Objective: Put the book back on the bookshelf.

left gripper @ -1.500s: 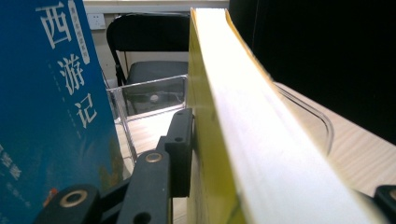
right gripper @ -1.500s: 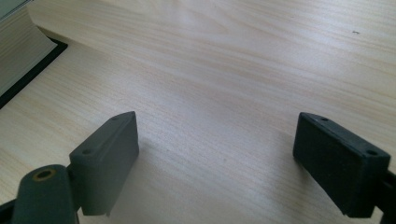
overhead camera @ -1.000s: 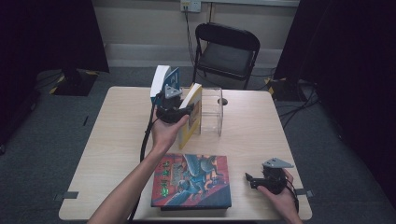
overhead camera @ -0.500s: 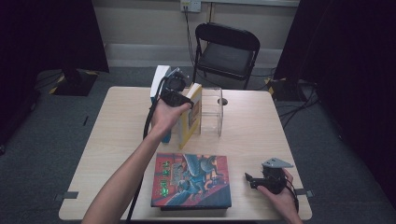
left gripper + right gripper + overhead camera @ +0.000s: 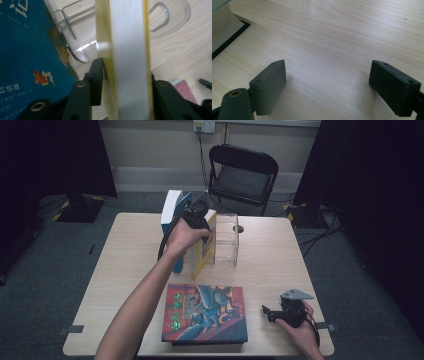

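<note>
We see the left gripper (image 5: 196,218) reached out over the far middle of the table (image 5: 130,260), where its jaws have just been closing on a yellow-covered book (image 5: 205,245); in the left gripper view the book's (image 5: 127,57) pale page edge and yellow covers run up between the two black jaws, and both pads sit against the covers, so we read the tongs as clamped on it. The book stands on edge, tilted, between a blue book (image 5: 175,227) that stands upright on its left and a clear plastic holder (image 5: 226,240) on its right; in the left gripper view the blue book's (image 5: 27,55) cover fills the left side and the holder's (image 5: 75,47) curved clear wall lies just behind the yellow book. Whether the yellow book leans on the holder or only stands close to it we cannot quite tell from the high view. A larger book with a colourful picture cover (image 5: 205,312) lies flat at the near edge of the table. Just to its right, the right gripper (image 5: 272,312) rests low by the table in the person's hand, and the right gripper view shows its jaws wide apart over bare wood (image 5: 332,50), with nothing between them.
</note>
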A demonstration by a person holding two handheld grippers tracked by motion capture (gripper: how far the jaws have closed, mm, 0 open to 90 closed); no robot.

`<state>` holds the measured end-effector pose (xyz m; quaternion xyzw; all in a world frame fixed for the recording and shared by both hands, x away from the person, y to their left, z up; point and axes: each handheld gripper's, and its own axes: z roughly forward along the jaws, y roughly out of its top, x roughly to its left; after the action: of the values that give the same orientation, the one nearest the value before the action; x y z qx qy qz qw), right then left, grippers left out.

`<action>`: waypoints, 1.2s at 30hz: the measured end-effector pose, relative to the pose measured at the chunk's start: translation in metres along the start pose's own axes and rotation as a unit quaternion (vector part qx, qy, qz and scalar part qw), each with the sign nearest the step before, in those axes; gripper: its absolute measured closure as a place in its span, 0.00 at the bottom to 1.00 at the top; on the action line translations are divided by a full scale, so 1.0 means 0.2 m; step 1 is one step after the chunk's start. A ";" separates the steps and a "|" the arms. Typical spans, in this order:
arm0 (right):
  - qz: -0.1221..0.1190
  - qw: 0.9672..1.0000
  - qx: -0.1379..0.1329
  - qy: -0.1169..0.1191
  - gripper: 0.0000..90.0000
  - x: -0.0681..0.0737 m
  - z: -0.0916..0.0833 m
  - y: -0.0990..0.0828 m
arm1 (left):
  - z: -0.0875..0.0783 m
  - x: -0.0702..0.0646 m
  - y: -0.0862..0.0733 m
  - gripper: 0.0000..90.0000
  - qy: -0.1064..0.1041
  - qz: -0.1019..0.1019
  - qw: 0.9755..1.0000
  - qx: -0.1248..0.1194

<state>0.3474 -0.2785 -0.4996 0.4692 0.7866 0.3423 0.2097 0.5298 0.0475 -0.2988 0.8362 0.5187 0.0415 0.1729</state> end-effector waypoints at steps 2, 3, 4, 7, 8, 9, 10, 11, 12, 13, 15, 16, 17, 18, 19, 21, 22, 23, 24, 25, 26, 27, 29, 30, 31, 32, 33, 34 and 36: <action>0.000 1.000 0.000 0.000 0.16 0.00 0.00 0.00 | 0.00 0.00 0.00 0.77 0.006 -0.001 1.000 -0.001; 0.000 1.000 0.000 0.000 0.16 0.00 0.00 0.00 | -0.01 -0.01 0.00 0.82 0.025 -0.002 1.000 -0.003; 0.000 1.000 0.000 0.000 0.16 0.00 0.00 0.00 | -0.01 -0.01 0.00 0.83 0.034 0.002 0.999 -0.005; 0.000 1.000 0.000 -0.001 0.16 0.00 0.00 0.00 | -0.01 0.01 -0.01 0.84 0.031 -0.013 0.999 -0.012; 0.001 1.000 0.000 -0.001 0.16 0.00 0.00 0.00 | -0.02 0.03 -0.01 0.84 0.027 -0.019 0.999 -0.017; 0.002 1.000 0.001 -0.001 0.16 0.00 0.00 0.00 | -0.02 0.04 -0.02 0.84 0.027 -0.021 0.999 -0.021; 0.002 1.000 0.001 -0.001 0.16 0.00 0.00 0.00 | -0.02 0.04 -0.02 0.84 0.027 -0.021 0.999 -0.021; 0.002 1.000 0.001 -0.001 0.16 0.00 0.00 0.00 | -0.02 0.05 -0.01 0.84 0.024 -0.027 0.999 -0.020; 0.001 1.000 0.001 -0.001 0.16 0.00 0.00 0.00 | -0.02 0.05 -0.01 0.84 0.023 -0.033 0.999 -0.024; 0.002 1.000 0.001 -0.001 0.16 0.00 0.00 0.00 | -0.02 0.06 0.00 0.84 0.023 -0.032 0.999 -0.025; 0.001 1.000 0.000 -0.001 0.16 0.00 0.00 0.00 | -0.03 0.06 0.00 0.84 0.025 -0.037 0.998 -0.038; 0.001 1.000 0.001 -0.001 0.16 0.00 0.00 0.00 | -0.04 0.07 0.02 0.84 0.025 -0.041 0.998 -0.049; 0.001 1.000 0.001 -0.001 0.16 0.00 0.00 0.00 | -0.04 0.07 0.02 0.84 0.025 -0.041 0.998 -0.049; 0.002 1.000 0.001 -0.002 0.16 0.00 0.00 0.00 | -0.05 0.08 0.05 0.84 0.020 -0.049 0.997 -0.055; 0.002 1.000 0.001 -0.002 0.16 0.00 0.00 0.00 | -0.05 0.08 0.05 0.84 0.020 -0.049 0.997 -0.055; 0.002 1.000 0.001 -0.002 0.16 0.00 0.00 0.00 | -0.05 0.09 0.09 0.84 0.028 -0.051 0.996 -0.060; 0.002 1.000 0.001 -0.002 0.16 0.00 0.00 0.00 | -0.04 0.08 0.10 0.84 0.032 -0.057 0.996 -0.064; 0.002 1.000 0.001 -0.002 0.16 0.00 0.00 0.00 | -0.04 0.08 0.10 0.84 0.032 -0.057 0.996 -0.064; 0.002 1.000 0.001 -0.002 0.16 0.00 0.00 0.00 | -0.03 0.09 0.11 0.84 0.033 -0.053 0.996 -0.065; 0.002 1.000 0.001 -0.002 0.16 0.00 0.00 0.00 | -0.02 0.09 0.12 0.84 0.032 -0.058 0.995 -0.070; 0.002 1.000 0.001 -0.002 0.16 0.00 0.00 0.00 | -0.01 0.09 0.13 0.84 0.029 -0.058 0.995 -0.074; 0.002 1.000 0.001 -0.002 0.16 0.00 0.00 0.00 | 0.00 0.09 0.14 0.84 0.028 -0.057 0.995 -0.074; 0.002 1.000 0.001 -0.001 0.16 0.00 0.00 0.00 | 0.01 0.10 0.15 0.84 0.031 -0.066 0.994 -0.082; 0.001 1.000 0.001 -0.001 0.16 0.00 0.00 0.00 | 0.02 0.11 0.15 0.84 0.032 -0.069 0.994 -0.082; 0.002 1.000 0.001 -0.001 0.16 0.00 0.00 0.00 | 0.03 0.12 0.16 0.84 0.033 -0.073 0.993 -0.087; 0.002 1.000 0.001 -0.001 0.16 0.01 0.00 0.00 | 0.03 0.13 0.16 0.84 0.035 -0.078 0.992 -0.088; 0.001 1.000 0.001 0.000 0.16 0.00 0.00 0.00 | 0.04 0.13 0.16 0.84 0.033 -0.078 0.992 -0.090; 0.002 1.000 0.001 0.000 0.16 0.01 0.00 0.00 | 0.04 0.13 0.16 0.84 0.031 -0.077 0.992 -0.090; 0.002 1.000 0.001 0.000 0.16 0.01 0.00 0.00 | 0.05 0.13 0.16 0.84 0.026 -0.076 0.992 -0.095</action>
<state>0.3469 -0.2775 -0.4994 0.4709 0.7863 0.3416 0.2082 0.5721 0.0556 -0.3009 0.7728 0.5788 0.0993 0.2406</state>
